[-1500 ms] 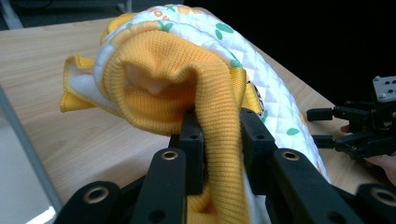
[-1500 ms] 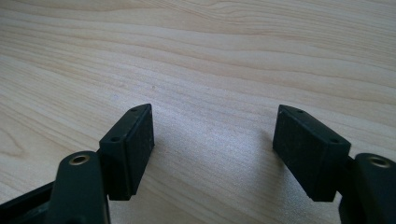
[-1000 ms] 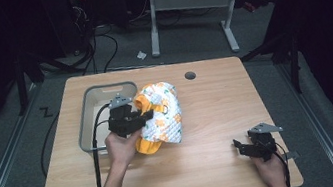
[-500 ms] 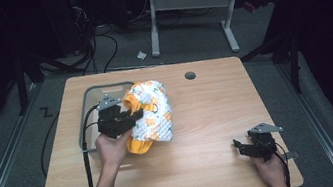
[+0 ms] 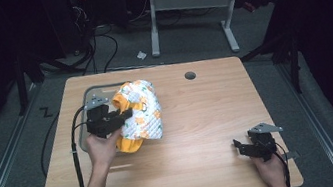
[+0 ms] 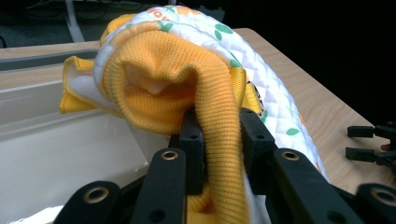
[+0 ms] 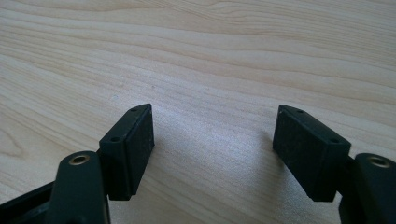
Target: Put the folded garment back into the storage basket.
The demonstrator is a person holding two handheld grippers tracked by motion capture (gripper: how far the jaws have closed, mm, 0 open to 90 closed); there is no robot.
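Since the earlier frames the left tool (image 5: 125, 114) has carried the garment (image 5: 140, 115) leftward, so it now overlaps the right rim of the tray (image 5: 85, 97); the right tool (image 5: 239, 143) has not shifted. Left tool clamped on the garment's orange ribbed cuff (image 6: 219, 140), with cloth bunched between the pads. The white quilted body lies partly on the tabletop (image 5: 209, 117), partly over the tray. Right tool apart, nothing between the jaws, low over bare wood near the front right corner. A round cable hole (image 5: 190, 75) sits near the tabletop's far edge.
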